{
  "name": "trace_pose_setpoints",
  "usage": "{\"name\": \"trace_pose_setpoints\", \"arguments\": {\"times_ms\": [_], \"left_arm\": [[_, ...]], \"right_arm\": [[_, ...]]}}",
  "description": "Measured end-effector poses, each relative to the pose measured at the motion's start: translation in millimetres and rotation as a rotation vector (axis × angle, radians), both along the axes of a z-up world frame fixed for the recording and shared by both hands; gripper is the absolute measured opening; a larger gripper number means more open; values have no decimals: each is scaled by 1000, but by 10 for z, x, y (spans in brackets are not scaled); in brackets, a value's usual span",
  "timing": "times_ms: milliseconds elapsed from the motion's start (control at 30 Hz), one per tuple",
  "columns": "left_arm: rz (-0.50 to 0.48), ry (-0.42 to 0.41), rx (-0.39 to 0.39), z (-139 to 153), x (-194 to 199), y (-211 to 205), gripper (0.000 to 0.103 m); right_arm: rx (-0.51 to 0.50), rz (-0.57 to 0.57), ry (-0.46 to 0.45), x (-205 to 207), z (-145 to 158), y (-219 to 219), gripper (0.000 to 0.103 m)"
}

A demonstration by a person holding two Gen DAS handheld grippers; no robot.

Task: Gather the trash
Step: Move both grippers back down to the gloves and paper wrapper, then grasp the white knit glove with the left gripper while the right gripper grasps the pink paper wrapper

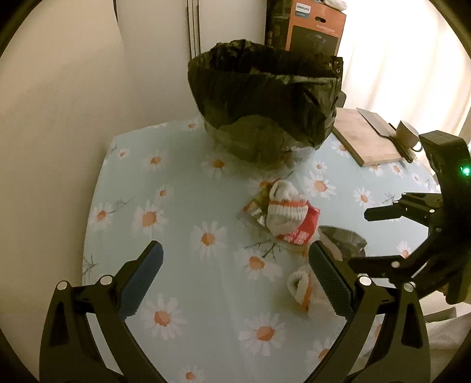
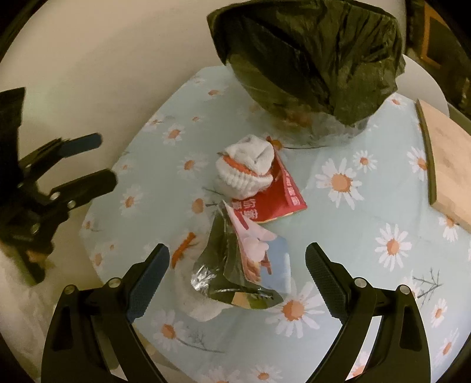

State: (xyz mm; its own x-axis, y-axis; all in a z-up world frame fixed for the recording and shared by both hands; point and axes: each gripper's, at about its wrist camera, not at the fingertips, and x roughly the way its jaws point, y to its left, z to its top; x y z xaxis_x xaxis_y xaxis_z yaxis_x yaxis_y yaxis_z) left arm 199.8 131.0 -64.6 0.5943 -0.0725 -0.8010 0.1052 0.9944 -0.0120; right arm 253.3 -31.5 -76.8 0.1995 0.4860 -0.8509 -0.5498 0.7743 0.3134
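A bin lined with a dark trash bag (image 1: 265,97) stands at the table's far side, also in the right wrist view (image 2: 312,56). A red wrapper (image 1: 297,232) (image 2: 276,200) lies mid-table under a white sock with an orange stripe (image 1: 282,212) (image 2: 247,171). A crumpled foil and pink-blue snack bag (image 2: 244,262) lies between my right gripper's open fingers; it shows in the left view (image 1: 344,238). A second white sock (image 1: 300,285) (image 2: 194,297) lies beside it. My left gripper (image 1: 235,280) is open and empty above the cloth. My right gripper (image 2: 237,282) is open.
The table wears a pale blue daisy cloth (image 1: 176,206). A wooden cutting board (image 1: 368,138) (image 2: 444,165) and a white cup (image 1: 407,132) sit at the right. An orange box (image 1: 312,26) stands behind the bin. A wall lies left.
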Motion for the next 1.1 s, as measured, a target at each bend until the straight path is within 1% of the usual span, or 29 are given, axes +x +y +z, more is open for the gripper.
{"name": "trace_pose_setpoints", "arguments": {"times_ms": [100,133,167,200,233,267,300,333,433,533,733,833,900,967,1033,1067,1100], "left_arm": [[13,16,-9,-67,-50,42,97],[19,21,-15,-91,-66,58,97],[29,27,-16,-118,-82,73,97],[34,30,-15,-132,-99,80,97],[34,32,-17,-149,-118,82,97],[33,34,-19,-168,-139,84,97],[31,38,-17,-191,-156,78,97],[30,41,-16,-211,-163,70,97],[26,57,-32,-312,-169,34,97],[8,93,-55,-443,-168,-47,97],[-45,121,-74,-597,-219,-276,97],[-73,128,-61,-666,-228,-397,97],[-87,134,-66,-710,-226,-466,97],[-105,141,-95,-750,-219,-521,97],[-141,167,-151,-801,-195,-579,97],[-148,175,-151,-820,-177,-610,97],[-146,174,-136,-832,-162,-654,97]], "right_arm": [[-13,-2,12,-19,-86,70,89],[-23,0,9,-24,-110,91,87],[-24,9,1,-39,-125,112,79],[-23,21,2,-38,-149,117,54],[-32,37,6,-36,-180,133,40],[-52,56,16,-31,-223,141,34],[-70,61,13,-32,-246,125,19],[-71,58,13,-34,-245,102,11],[-27,34,49,-12,-224,-51,7],[-20,16,30,0,-153,-214,5],[-5,-40,9,5,-43,-503,4],[6,-70,-14,-28,46,-648,4],[34,-93,-21,-59,120,-772,4],[49,-111,-28,-96,187,-842,4],[56,-122,-51,-151,266,-936,4],[58,-127,-65,-185,310,-982,4],[62,-127,-68,-185,313,-984,4]]}}
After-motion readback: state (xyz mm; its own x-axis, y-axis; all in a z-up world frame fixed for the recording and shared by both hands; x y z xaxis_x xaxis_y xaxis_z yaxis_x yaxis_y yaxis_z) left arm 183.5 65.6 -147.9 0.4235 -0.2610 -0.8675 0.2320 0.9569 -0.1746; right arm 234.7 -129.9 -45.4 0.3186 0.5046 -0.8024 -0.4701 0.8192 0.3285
